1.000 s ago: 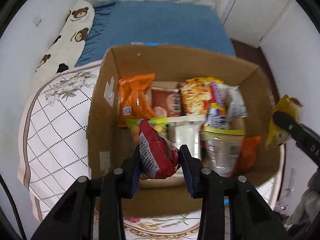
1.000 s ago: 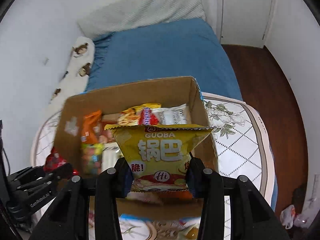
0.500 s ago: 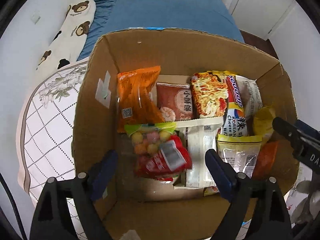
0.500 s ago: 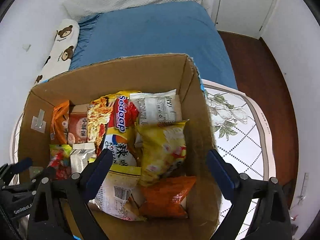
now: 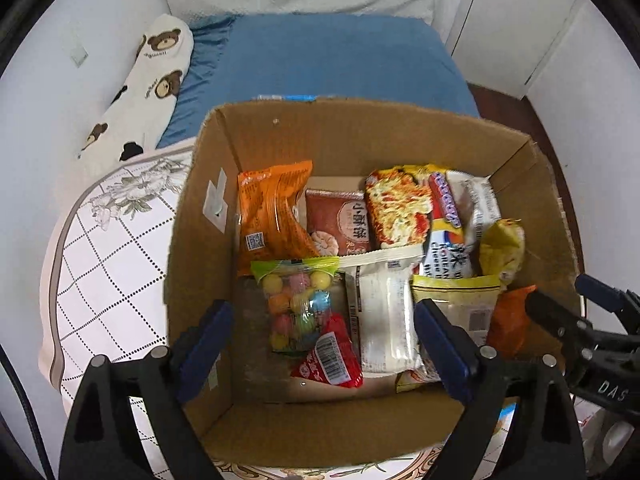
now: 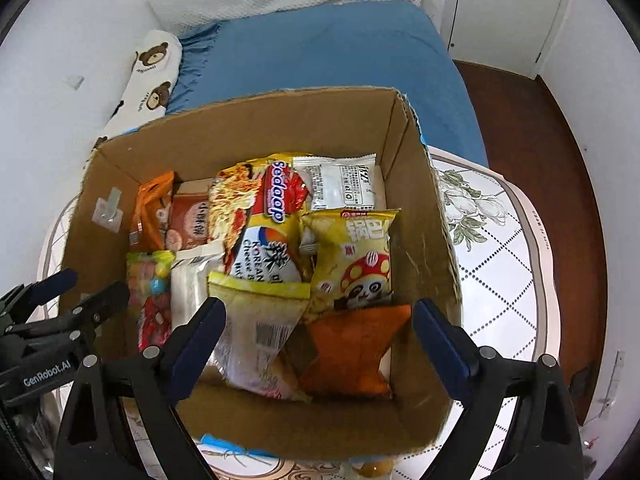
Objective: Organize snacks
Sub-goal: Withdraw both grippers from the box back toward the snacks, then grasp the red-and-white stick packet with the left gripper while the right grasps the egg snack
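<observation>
An open cardboard box (image 5: 200,220) (image 6: 420,208) holds several snack packets. My left gripper (image 5: 320,344) hangs open above its near left part, nothing between the fingers. Below it a small red packet (image 5: 328,360) lies on the box floor beside a bag of coloured candy balls (image 5: 298,304). My right gripper (image 6: 316,336) stands open over the near right part. Under it the yellow guoba bag (image 6: 356,256) rests among the noodle packets (image 6: 264,216), above an orange bag (image 6: 352,344). Each gripper shows at the edge of the other's view.
The box stands on a white quilted cloth with a flower print (image 5: 112,248) (image 6: 492,240). Behind it lies a bed with a blue sheet (image 5: 320,60) and a bear-print pillow (image 5: 148,80). White doors (image 5: 512,24) and brown wooden floor (image 6: 532,128) are at the right.
Both grippers opened wide. The red packet dropped from the left one into the box, and the yellow guoba bag dropped from the right one. The right gripper sank closer to the box.
</observation>
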A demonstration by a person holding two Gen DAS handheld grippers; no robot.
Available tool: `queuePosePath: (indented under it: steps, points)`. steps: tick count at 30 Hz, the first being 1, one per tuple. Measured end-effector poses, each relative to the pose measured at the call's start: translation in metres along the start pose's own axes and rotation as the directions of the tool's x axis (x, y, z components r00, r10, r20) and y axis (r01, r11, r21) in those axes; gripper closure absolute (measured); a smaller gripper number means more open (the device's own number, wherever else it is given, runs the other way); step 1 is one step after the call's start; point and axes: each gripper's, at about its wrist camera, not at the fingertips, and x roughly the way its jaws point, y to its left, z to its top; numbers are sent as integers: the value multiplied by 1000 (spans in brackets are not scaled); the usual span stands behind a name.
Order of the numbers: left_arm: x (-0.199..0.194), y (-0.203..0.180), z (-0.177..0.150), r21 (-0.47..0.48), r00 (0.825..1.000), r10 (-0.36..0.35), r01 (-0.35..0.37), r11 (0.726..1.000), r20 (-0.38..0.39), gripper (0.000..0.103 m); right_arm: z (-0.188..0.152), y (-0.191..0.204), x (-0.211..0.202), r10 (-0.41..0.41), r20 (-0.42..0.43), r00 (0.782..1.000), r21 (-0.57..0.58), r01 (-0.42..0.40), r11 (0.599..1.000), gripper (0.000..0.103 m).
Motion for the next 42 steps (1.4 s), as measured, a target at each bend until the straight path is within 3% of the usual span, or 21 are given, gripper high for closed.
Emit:
queuePosePath:
  steps: [14,22,26,32,36,42]
  points:
    - [-95,-1,-55,-8,976,-23,25,1000,216,10,-54,20,-95,29,182,983,-44,-22,999,6]
    - [-139,-11,-91,6,957,-30,30,1000,287,10,-92,24,-140,93,245,965,-36,-87,996,6]
    - [-140,-22,-111,15,958,-33,30,999,283,10,-113,11,-148,117,246,962,-20,-116,993,8]
    - [-80,-66,-145,86,988,-2,-12,996,157,10,-152,-50,-97,158,137,978,119,-174,978,33]
    - [-28,-96,-161,160,996,63,-73,984,70,10,-181,-93,-43,188,37,981,244,-191,951,33]
    - [26,-120,-171,283,982,187,-187,941,29,10,-214,-117,41,249,-79,965,372,-203,906,33]
